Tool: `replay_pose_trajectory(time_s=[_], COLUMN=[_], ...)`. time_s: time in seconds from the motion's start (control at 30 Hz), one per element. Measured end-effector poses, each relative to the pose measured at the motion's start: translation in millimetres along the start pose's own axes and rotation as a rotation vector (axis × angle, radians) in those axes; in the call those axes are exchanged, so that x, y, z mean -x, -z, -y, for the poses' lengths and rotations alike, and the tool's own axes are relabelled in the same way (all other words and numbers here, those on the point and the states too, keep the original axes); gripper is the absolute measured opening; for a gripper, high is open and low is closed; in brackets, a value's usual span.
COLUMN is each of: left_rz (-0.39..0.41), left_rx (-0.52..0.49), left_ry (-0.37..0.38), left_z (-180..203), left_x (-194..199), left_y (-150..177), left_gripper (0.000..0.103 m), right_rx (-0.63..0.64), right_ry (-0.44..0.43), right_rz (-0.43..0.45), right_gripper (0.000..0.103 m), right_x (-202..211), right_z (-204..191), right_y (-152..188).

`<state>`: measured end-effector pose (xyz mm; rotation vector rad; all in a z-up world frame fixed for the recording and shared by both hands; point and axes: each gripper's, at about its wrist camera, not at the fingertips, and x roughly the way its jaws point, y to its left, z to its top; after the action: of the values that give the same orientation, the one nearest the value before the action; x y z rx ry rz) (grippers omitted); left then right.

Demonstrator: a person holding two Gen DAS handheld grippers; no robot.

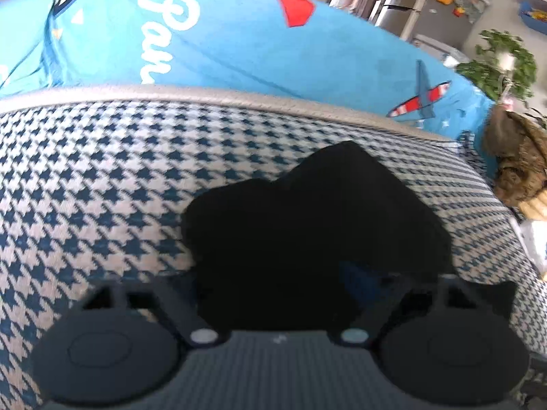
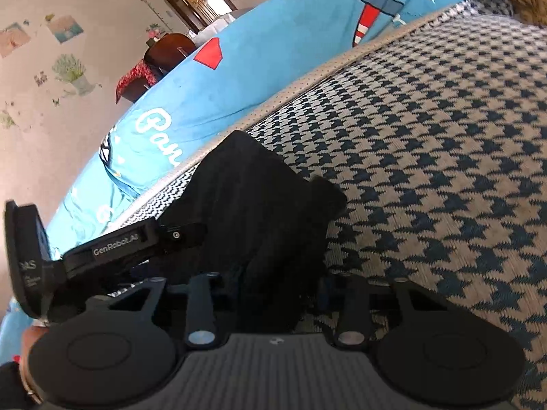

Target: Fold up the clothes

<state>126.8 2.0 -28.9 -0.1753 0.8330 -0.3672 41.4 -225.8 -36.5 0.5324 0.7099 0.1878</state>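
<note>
Left wrist view: a black garment (image 1: 307, 225) lies bunched on a houndstooth-patterned cushion (image 1: 102, 177), filling the middle and lower centre and running down between the fingers of the left tongs (image 1: 280, 294). The cloth hides those fingers, so whether the left tongs pinch it I cannot tell. Past the cushion's pale piped edge, toward 12 o'clock, stretches a bright blue cover (image 1: 239, 41) printed with white script, a red shape and a striped aeroplane. At 3 o'clock a brown furry thing (image 1: 516, 164) sits at the cushion's edge, and at 2 o'clock a green leafy plant (image 1: 502, 61) stands farther off. In the right wrist view the same black garment (image 2: 253, 212) is heaped from the centre toward 10 o'clock on the cushion (image 2: 444, 136), its near end dropping between the fingers of the right tongs (image 2: 273, 294). These stand half closed with cloth in the gap, but the dark fabric hides the pads, so a firm pinch cannot be confirmed. At 9 o'clock the left gripper's body, lettered in white, reaches into the garment's edge, and a hand (image 2: 32, 336) shows below it at 8 o'clock. The blue cover (image 2: 259, 68) lies beyond the cushion toward 11 o'clock, and a wall (image 2: 85, 17) with small pictures rises behind.
</note>
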Motion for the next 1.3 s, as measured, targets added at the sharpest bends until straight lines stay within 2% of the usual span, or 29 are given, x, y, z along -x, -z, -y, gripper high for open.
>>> replay_pose_trajectory(time_s=[0.07,0.13,0.23,0.4,0.47,0.5,0.6,0.73,0.93,0.97,1.03,1.07,1.1,1.13,1.2,1.3], left_rz=[0.009,0.03,0.055,0.051,0.039,0.035,0.025,0.018,0.034,0.037,0.042,0.043,0.048,0.057,0.081,0.109], left_rx=[-0.033,-0.092,-0.125,-0.09,-0.075,-0.062,-0.024,0.023,0.02,0.01,-0.019,-0.029,-0.047,-0.074,-0.117,-0.132], left_ry=[-0.017,-0.053,-0.079,-0.086,-0.086,-0.084,-0.071,-0.042,-0.028,-0.029,-0.027,-0.019,-0.025,-0.042,-0.066,-0.104], left_z=[9,19,25,15,12,10,5,-1,1,2,6,9,13,18,25,31], left_x=[4,10,20,25,20,18,11,4,-3,-4,-4,-3,-1,1,7,15], left_y=[0,2,3,5,6,6,6,6,5,4,4,3,3,4,6,7], left_gripper=[0.05,0.038,0.027,0.026,0.03,0.035,0.047,0.062,0.069,0.068,0.046,0.04,0.028,0.023,0.021,0.02], right_rx=[0.025,0.062,0.119,0.143,0.104,0.078,0.017,0.002,0.006,0.008,0.017,0.024,0.035,0.046,0.057,0.11], right_ry=[0.01,0.025,0.048,0.074,0.078,0.075,0.063,0.048,0.051,0.052,0.057,0.063,0.07,0.078,0.082,0.084], right_rz=[0.005,0.016,0.038,0.043,0.026,0.019,0.003,0.002,0.01,0.013,0.019,0.022,0.024,0.026,0.032,0.056], right_gripper=[0.033,0.031,0.029,0.029,0.031,0.035,0.038,0.043,0.048,0.049,0.049,0.048,0.04,0.035,0.03,0.028], right_x=[2,5,10,12,9,8,7,7,6,5,4,3,3,3,4,8], right_z=[-4,-9,-18,-21,-16,-12,-2,2,-1,-1,-3,-4,-6,-7,-9,-19], right_y=[0,0,-1,0,0,0,0,1,3,3,3,3,2,2,1,0])
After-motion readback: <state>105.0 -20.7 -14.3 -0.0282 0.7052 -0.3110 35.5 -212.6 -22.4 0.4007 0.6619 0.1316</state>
